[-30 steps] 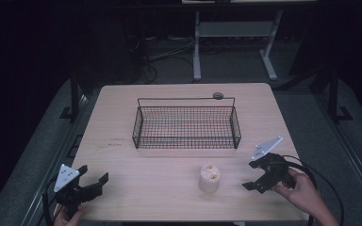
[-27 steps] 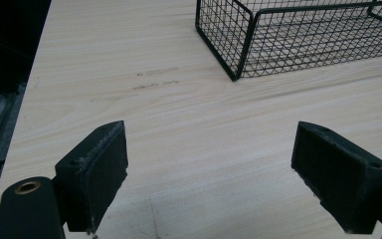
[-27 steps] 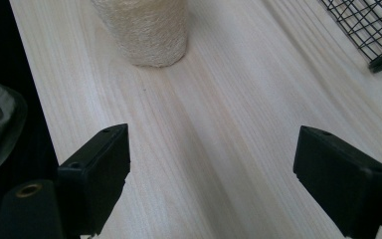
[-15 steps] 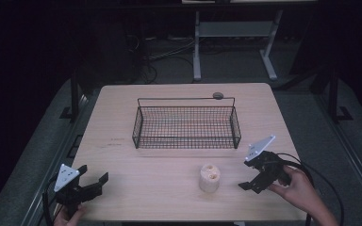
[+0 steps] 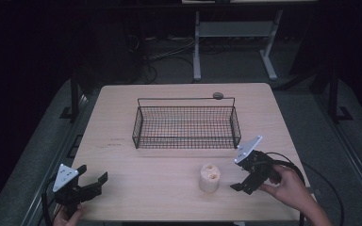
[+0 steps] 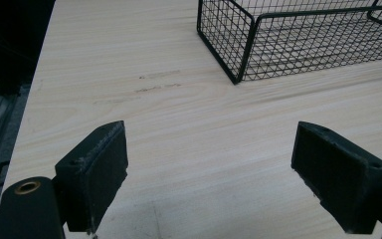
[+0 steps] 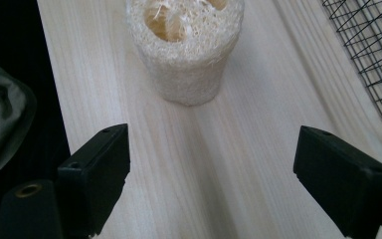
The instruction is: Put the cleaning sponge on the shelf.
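The loofah piece [image 5: 209,177] stands upright on the counter [image 5: 122,122], lower centre of the high view, with the right tool [image 5: 243,178] spread wide beside it for approach, the wire basket [image 5: 186,123] above, and the left tool [image 5: 92,181] spread idle at lower left.

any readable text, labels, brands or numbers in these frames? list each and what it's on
None can be read.
Loofah piece: no label or print.
Wire basket: no tag.
Right gripper and left gripper: no lettering on the black jaws or grey plates.
Table: faint dark smudges near the basket corner, too blurred to tell whether they are writing.
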Action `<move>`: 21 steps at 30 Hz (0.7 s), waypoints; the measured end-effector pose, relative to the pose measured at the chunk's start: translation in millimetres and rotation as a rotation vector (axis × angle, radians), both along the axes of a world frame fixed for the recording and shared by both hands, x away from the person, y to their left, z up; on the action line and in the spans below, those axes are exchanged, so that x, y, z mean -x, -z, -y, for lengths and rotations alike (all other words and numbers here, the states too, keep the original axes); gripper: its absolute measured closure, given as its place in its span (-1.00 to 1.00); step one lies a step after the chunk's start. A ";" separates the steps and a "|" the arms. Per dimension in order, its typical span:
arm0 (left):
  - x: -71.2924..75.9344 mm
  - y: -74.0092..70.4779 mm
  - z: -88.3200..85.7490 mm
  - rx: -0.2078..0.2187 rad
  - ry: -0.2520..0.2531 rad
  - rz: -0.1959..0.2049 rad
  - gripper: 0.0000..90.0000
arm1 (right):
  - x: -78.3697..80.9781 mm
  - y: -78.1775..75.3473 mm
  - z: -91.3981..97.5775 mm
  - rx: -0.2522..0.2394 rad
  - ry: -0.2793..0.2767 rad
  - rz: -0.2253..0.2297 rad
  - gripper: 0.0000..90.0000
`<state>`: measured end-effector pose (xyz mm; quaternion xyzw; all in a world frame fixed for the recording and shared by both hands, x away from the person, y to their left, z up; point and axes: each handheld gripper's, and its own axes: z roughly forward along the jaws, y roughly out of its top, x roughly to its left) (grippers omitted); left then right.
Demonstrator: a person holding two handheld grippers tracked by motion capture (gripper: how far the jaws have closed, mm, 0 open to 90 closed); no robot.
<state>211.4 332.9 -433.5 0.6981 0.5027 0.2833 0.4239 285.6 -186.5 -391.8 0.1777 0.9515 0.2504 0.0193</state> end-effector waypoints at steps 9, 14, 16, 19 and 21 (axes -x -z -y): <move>0.1 -0.4 1.6 -0.005 0.004 0.001 -0.69 | -1.7 -5.5 -17.3 0.024 -0.042 0.012 -0.68; 0.2 -0.6 1.1 -0.005 0.003 0.000 -0.69 | -3.8 -6.1 -26.1 0.039 -0.062 0.018 -0.68; 0.5 -0.7 1.0 -0.006 0.002 -0.001 -0.69 | -4.7 -5.2 -30.5 0.048 -0.071 0.015 -0.68; 0.4 -0.9 1.2 -0.007 0.003 0.000 -0.69 | -5.2 -4.2 -35.7 0.056 -0.083 0.010 -0.68; 0.4 -0.9 1.4 -0.009 0.005 0.001 -0.69 | -6.2 -3.2 -39.4 0.061 -0.098 0.013 -0.68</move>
